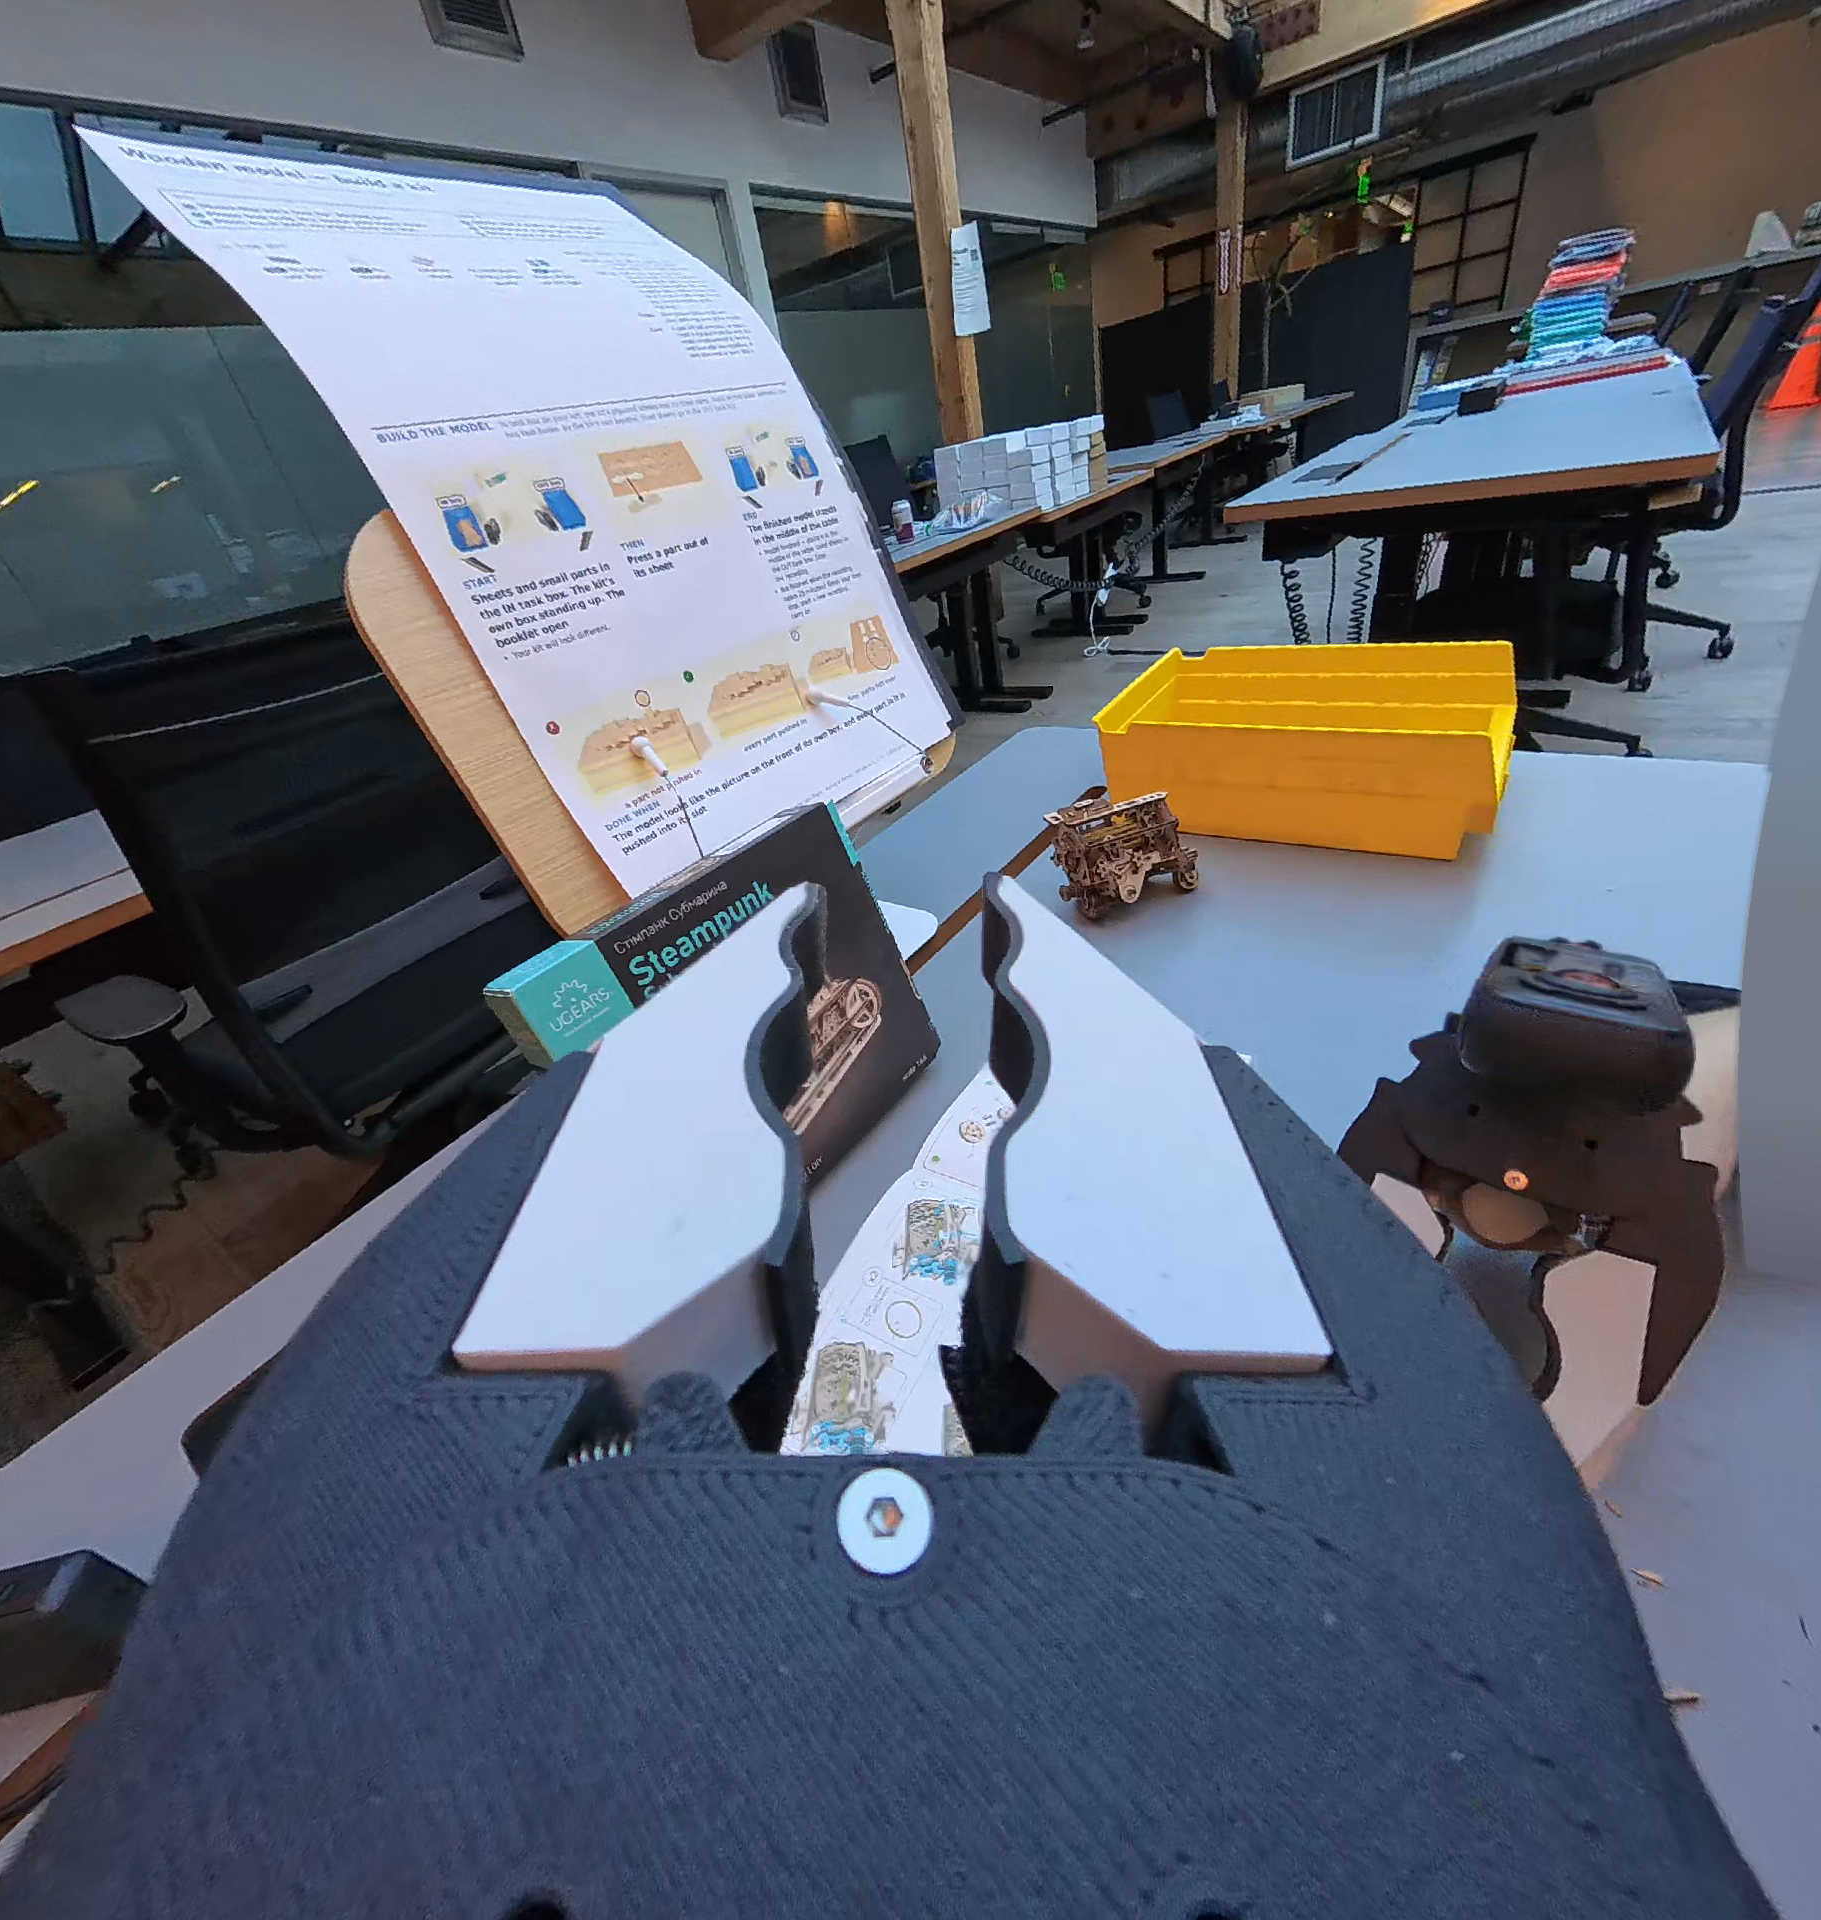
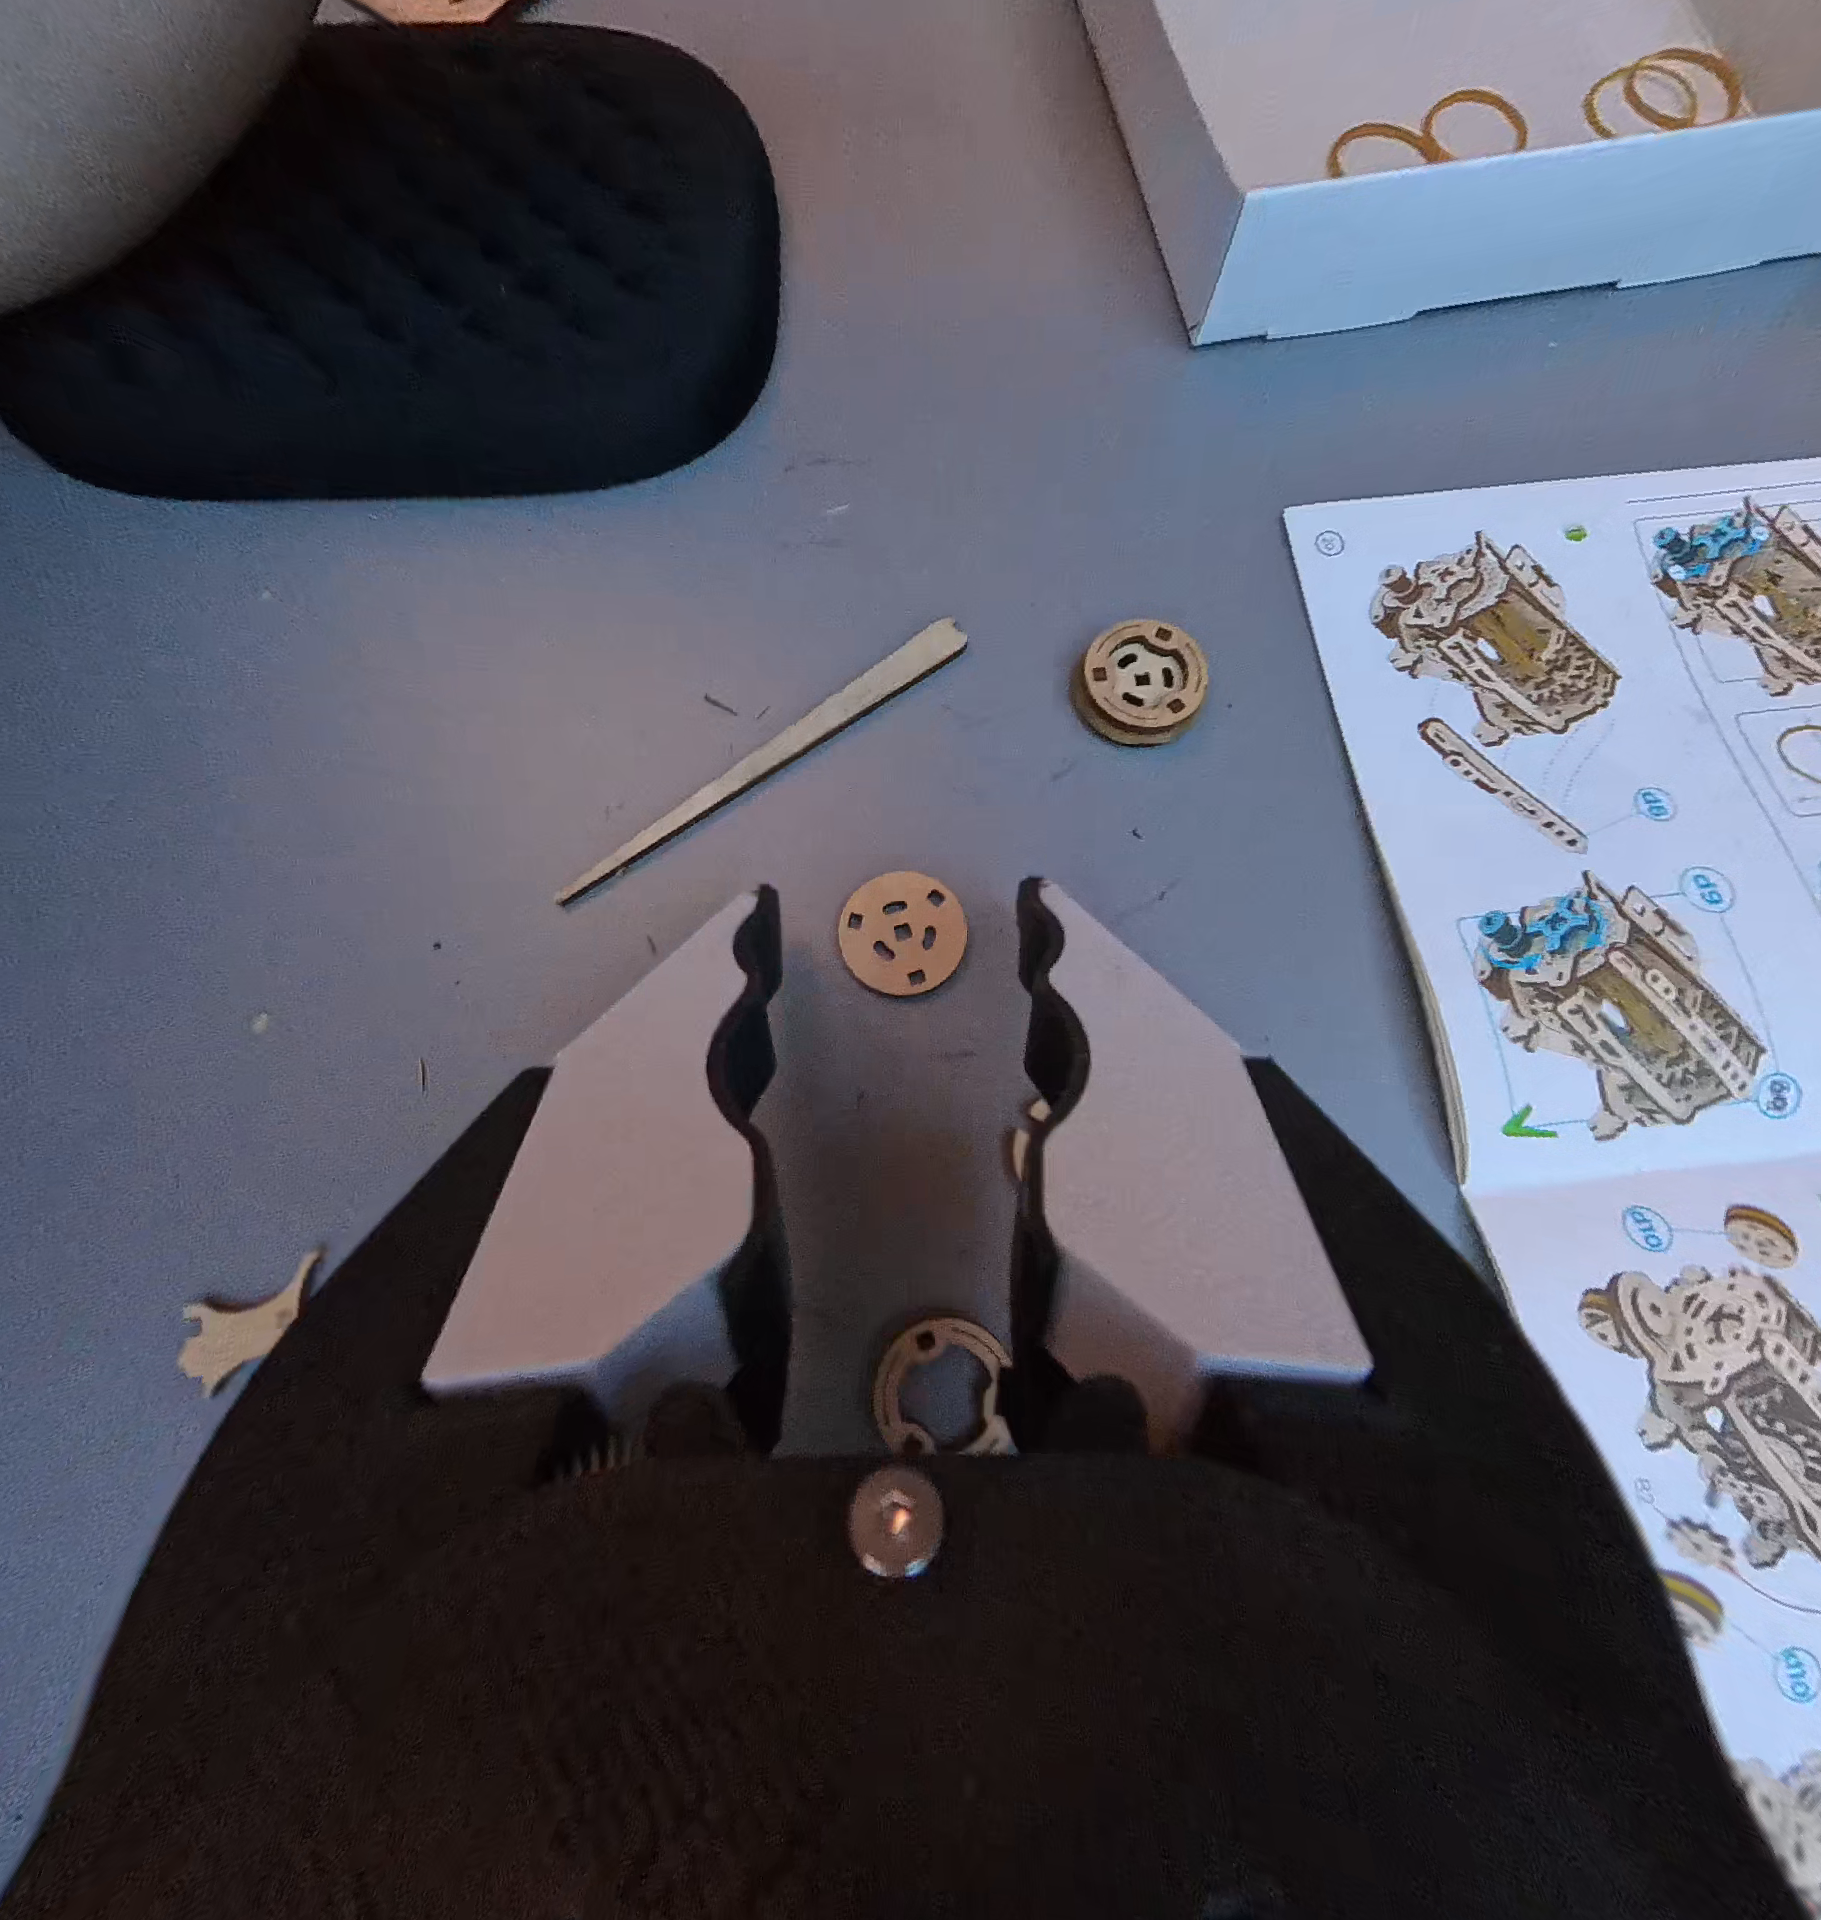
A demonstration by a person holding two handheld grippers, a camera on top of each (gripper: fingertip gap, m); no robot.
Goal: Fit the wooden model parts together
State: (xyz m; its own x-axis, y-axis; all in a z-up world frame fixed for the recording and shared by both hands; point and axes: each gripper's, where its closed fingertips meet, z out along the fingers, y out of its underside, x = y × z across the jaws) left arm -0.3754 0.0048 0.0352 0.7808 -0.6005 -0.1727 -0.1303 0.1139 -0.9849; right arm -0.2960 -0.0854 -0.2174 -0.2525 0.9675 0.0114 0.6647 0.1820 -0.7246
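Wooden model parts lie loose on the grey table (image 2: pixel 262 644) in the right wrist view: a flat perforated disc (image 2: pixel 903 933) sits at frame centre, just past the tips of the right gripper (image 2: pixel 898 904) & between their lines, touching neither. A thicker layered wheel (image 2: pixel 1141 682) is up & right of it, well apart. A thin tapered wooden stick (image 2: pixel 760 761) lies diagonally, upper left of the disc. A ring-shaped part (image 2: pixel 942 1382) shows low in the gap betw. the fingers, near the screw; can't tell if it's on the table or touching the gripper. A small offcut (image 2: pixel 241 1335) sits at the lower left.

Right gripper points steeply down at the table, jaws moderately apart, nothing held. An instruction booklet (image 2: pixel 1633 935) lies open along the right edge, a white box (image 2: pixel 1508 239) w/ rubber bands (image 2: pixel 1425 130) at the upper right, a black padded cushion (image 2: pixel 397 270) at the upper left.

Left wrist view: left gripper (image 1: pixel 901 904) is raised, aimed roughly level across the table, jaws a little apart, empty. Beyond its tips a kit box (image 1: pixel 729 997) stands, w/ a printed sheet on a wooden stand (image 1: pixel 438 665) behind it. The assembled wooden model (image 1: pixel 1119 854) stands at centre right, just in front of a yellow bin (image 1: pixel 1311 758). Right gripper shows at the right edge (image 1: pixel 1602 1330), tips angled down.
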